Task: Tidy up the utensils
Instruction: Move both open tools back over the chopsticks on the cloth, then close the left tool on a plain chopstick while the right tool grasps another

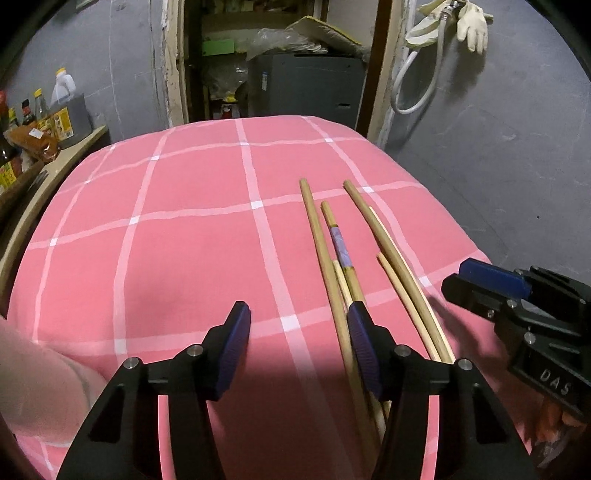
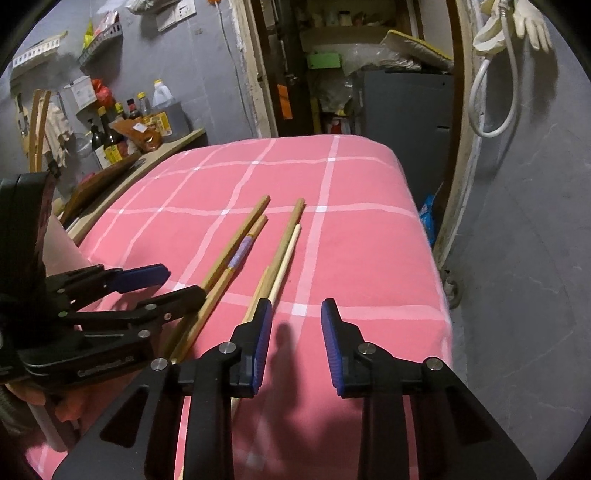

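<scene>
Left wrist view: the left tool (image 1: 299, 328) is half open and empty above the pink checked table (image 1: 166, 229), the chopsticks (image 1: 334, 266) lying beside its right finger.

Right wrist view: the right tool (image 2: 295, 325) is narrow and empty, with the chopsticks to its left.

chopsticks (image 1: 334, 254) on tablecloth (image 1: 166, 229), between grippers

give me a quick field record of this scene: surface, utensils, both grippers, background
surface: pink checked cloth
utensils: loose wooden chopsticks lying roughly parallel; one has a purple band
left gripper: open, nothing between the pads, chopsticks pass under its right finger
right gripper: open, nothing gripped, chopsticks beside its left finger
background: sauce bottles on a side counter, glove on the wall
</scene>
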Available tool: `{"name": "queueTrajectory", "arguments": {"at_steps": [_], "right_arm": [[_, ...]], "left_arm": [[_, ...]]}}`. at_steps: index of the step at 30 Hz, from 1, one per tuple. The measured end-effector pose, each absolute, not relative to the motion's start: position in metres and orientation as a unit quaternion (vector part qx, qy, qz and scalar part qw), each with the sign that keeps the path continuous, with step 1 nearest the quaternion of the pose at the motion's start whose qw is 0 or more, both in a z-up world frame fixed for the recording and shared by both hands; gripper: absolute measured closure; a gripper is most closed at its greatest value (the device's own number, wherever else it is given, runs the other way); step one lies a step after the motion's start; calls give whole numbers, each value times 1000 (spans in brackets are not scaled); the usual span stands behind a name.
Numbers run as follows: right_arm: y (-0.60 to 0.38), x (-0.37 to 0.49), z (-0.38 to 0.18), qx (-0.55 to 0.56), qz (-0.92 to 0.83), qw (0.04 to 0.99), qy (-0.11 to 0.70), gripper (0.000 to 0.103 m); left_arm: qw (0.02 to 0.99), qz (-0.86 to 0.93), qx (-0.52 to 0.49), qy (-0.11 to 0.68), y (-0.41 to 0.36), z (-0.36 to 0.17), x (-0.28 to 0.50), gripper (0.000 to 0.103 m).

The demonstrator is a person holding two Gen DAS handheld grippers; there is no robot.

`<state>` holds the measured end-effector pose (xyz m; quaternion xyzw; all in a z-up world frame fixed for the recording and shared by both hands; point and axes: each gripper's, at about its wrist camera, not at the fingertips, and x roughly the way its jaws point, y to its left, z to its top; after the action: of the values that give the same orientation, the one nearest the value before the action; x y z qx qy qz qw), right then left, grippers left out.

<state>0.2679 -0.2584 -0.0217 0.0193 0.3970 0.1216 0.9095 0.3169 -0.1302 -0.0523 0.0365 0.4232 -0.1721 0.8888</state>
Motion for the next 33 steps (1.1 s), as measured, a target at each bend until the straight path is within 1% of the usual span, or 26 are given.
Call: {"name": "queueTrajectory", "arguments": {"at_steps": [2, 4, 6, 8, 10, 17, 28, 31, 32, 33], "right_arm": [[-255, 272, -24, 19, 126, 906, 404, 79], [-254, 277, -26, 19, 130, 902, 411, 80], [-254, 280, -28, 22, 136, 899, 415, 84], [-255, 283, -30, 28, 139, 897, 419, 88], [-257, 286, -31, 35, 143, 894, 423, 89], [-258, 289, -30, 54, 151, 894, 419, 89], [-244, 316, -35, 34, 136, 880, 454, 89], [-243, 320, -35, 35, 134, 877, 460, 90], [-243, 321, -35, 36, 133, 877, 461, 94], [-245, 321, -35, 40, 130, 877, 462, 95]], "left_arm": [[887, -170, 38, 427, -131, -54, 321, 62], [888, -168, 41, 425, -134, -54, 322, 73], [887, -171, 41, 426, -134, -54, 324, 77], [886, -174, 40, 428, -134, -55, 327, 78], [886, -176, 35, 428, -133, -54, 330, 79], [885, -185, 15, 428, -130, -54, 335, 80], [878, -199, 4, 436, -132, -52, 343, 83], [875, -200, 8, 442, -134, -52, 346, 88], [874, -200, 8, 443, -135, -52, 346, 89], [872, -202, 9, 445, -136, -52, 346, 93]]}}
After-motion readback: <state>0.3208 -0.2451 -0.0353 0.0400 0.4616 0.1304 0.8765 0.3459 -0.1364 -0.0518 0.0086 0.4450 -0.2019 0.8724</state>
